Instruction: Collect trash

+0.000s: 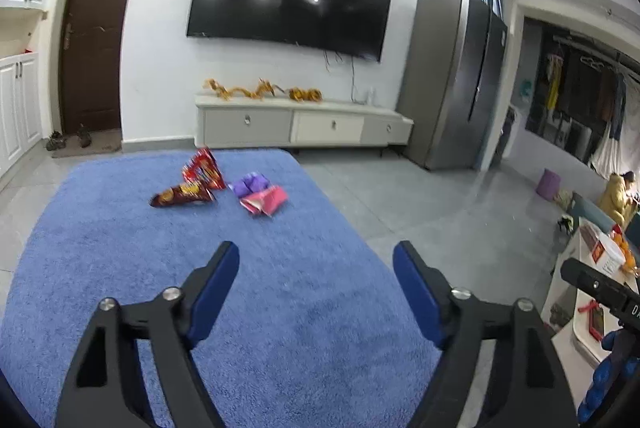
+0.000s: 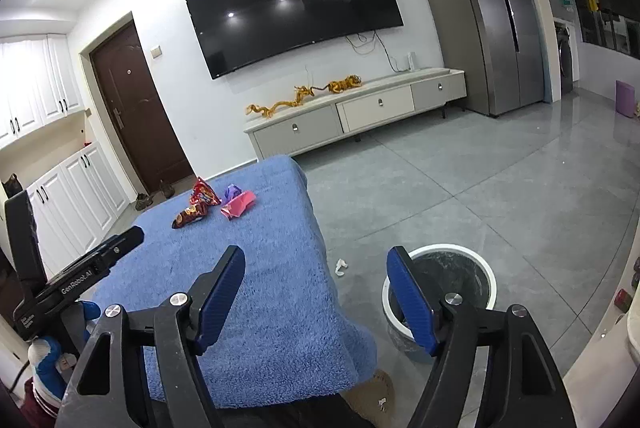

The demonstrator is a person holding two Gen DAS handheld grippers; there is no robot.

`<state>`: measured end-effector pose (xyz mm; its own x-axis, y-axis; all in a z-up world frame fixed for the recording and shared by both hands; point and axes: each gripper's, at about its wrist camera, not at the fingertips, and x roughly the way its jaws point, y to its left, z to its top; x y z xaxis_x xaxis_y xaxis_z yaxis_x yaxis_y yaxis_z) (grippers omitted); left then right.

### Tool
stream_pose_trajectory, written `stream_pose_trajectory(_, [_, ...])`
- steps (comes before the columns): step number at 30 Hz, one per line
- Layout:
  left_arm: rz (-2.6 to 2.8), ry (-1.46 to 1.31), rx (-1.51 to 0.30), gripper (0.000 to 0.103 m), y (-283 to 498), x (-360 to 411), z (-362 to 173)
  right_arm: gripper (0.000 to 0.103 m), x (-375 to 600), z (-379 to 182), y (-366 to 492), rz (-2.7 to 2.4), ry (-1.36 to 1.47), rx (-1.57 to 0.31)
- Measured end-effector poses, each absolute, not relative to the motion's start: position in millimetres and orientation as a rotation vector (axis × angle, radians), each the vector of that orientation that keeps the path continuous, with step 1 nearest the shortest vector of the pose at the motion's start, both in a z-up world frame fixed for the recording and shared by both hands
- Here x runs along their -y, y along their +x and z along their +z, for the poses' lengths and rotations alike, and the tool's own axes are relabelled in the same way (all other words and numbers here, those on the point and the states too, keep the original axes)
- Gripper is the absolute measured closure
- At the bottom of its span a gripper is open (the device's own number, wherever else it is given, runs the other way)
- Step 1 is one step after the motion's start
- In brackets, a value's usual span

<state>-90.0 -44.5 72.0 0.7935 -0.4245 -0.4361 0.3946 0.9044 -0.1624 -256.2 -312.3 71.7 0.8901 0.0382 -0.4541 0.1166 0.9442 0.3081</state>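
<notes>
Several snack wrappers lie at the far end of a blue rug [image 1: 200, 288]: a red bag [image 1: 204, 168], a dark brown and yellow bag [image 1: 182, 194], a purple wrapper [image 1: 250, 184] and a pink wrapper [image 1: 266, 202]. The same wrappers appear small in the right wrist view, with the pink wrapper [image 2: 239, 206] nearest the rug's edge. My left gripper [image 1: 316, 260] is open above the rug, nothing between its fingers. My right gripper [image 2: 316, 264] is open too, hanging over the rug's edge [image 2: 320, 228]. A white-rimmed bin [image 2: 448, 276] with a dark liner stands on the floor just right of it.
A crumpled white scrap [image 2: 341, 267] lies on the grey tiles between rug and bin. A TV cabinet [image 1: 300, 124] and a grey fridge [image 1: 452, 80] stand at the far wall. A white table [image 1: 592, 288] with clutter is at the right. A person in yellow [image 1: 618, 194] sits far right.
</notes>
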Motion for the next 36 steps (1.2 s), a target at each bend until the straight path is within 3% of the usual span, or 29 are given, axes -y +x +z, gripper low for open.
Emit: stream_pose_trajectory(36, [-0.429,-0.09,-0.548,0.023,-76,37,42,0.028,309,58,-251,-0.056,0.351,-0.496])
